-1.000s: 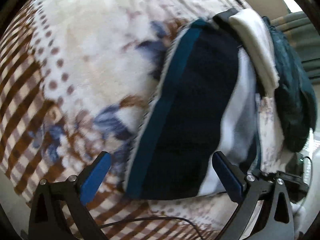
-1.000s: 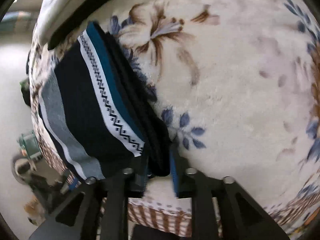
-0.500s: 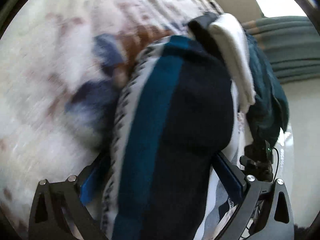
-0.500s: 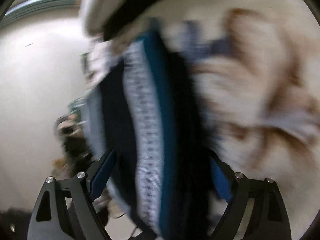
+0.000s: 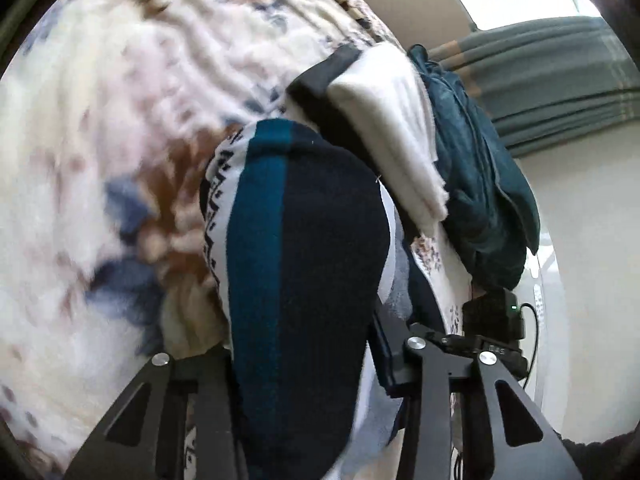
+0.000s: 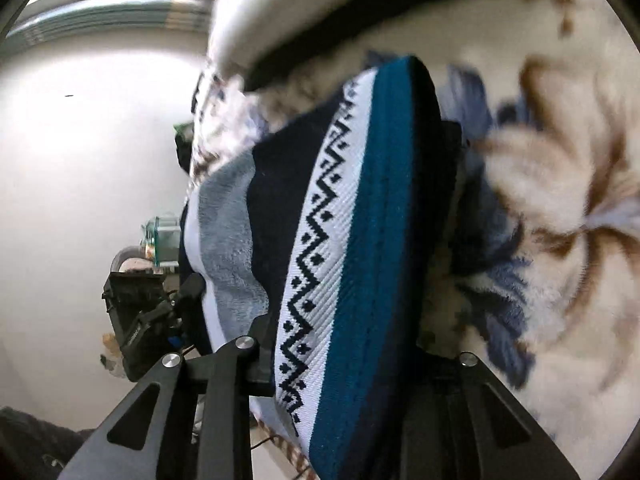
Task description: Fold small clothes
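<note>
Folded knit garment (image 5: 304, 280): navy, with a teal band and a white band carrying a black zigzag; a grey terry stripe (image 6: 228, 240) shows at one edge. Bundle is long and rounded, its long axis running away from both cameras, bands lengthwise. It lies on the bed, on a plush floral blanket (image 5: 100, 160) in cream, brown and blue.

Left gripper (image 5: 304, 360): fingers closing, the bundle wedged between them.

Right gripper (image 6: 360, 356): fingers closing on the same bundle's other end.

Beyond: folded white cloth (image 5: 396, 136), soft, flat; crumpled dark teal garment (image 5: 480, 184).
</note>
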